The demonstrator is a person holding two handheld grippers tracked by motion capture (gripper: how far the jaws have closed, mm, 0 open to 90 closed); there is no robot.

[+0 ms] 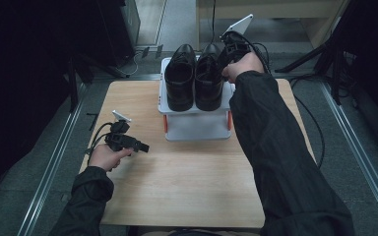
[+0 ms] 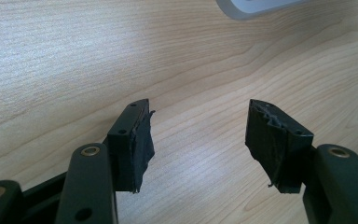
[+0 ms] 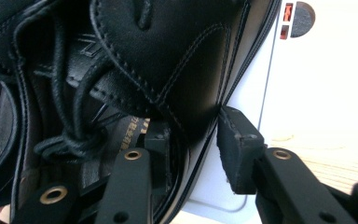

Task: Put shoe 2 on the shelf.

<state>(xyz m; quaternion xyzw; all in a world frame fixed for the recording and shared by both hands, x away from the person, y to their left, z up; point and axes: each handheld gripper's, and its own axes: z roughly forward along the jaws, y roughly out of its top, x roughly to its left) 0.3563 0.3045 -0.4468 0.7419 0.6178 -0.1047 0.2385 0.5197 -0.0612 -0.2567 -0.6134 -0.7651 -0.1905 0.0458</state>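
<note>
Two black lace-up shoes stand side by side on a white box (image 1: 197, 125) at the table's far middle: a left shoe (image 1: 179, 78) and a right shoe (image 1: 208, 78). My right gripper (image 1: 225, 60) is at the right shoe's opening. In the right gripper view, the right gripper (image 3: 193, 149) straddles the shoe's side wall (image 3: 186, 79), one jaw inside by the laces, the other outside against the white box top (image 3: 317, 84); a gap still shows between them. My left gripper (image 1: 142, 146) hovers low over the wooden table (image 1: 187, 182), left of the box. The left gripper (image 2: 198, 140) is open and holds nothing.
The white box has orange latches (image 1: 165, 124) on its sides, and its corner (image 2: 256, 7) shows in the left gripper view. Cables (image 1: 310, 113) trail off the table's right side. Metal floor rails (image 1: 54, 162) flank the table, with dark stands at the back.
</note>
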